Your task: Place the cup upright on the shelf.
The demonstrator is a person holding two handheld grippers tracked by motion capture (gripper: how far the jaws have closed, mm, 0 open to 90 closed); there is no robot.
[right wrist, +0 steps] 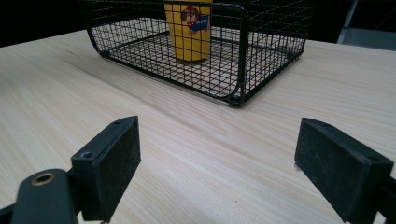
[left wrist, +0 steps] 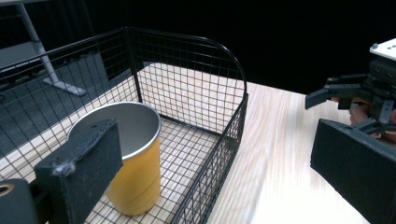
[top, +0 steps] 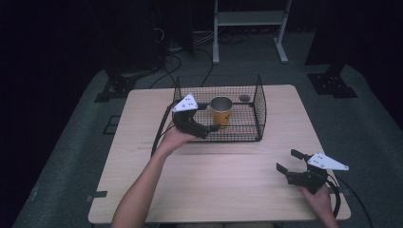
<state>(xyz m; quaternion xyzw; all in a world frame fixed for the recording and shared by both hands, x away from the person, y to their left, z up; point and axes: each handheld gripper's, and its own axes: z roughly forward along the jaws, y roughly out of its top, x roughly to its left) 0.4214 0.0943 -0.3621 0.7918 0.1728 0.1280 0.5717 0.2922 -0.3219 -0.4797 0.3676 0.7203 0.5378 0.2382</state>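
High view, pale wood table (top: 228, 185) on grey floor (top: 366, 123), dark room, left tool (top: 209, 117) and right tool (top: 288, 160) wide open

Yellow cup (top: 221, 110) upright inside wire basket (top: 259, 109)
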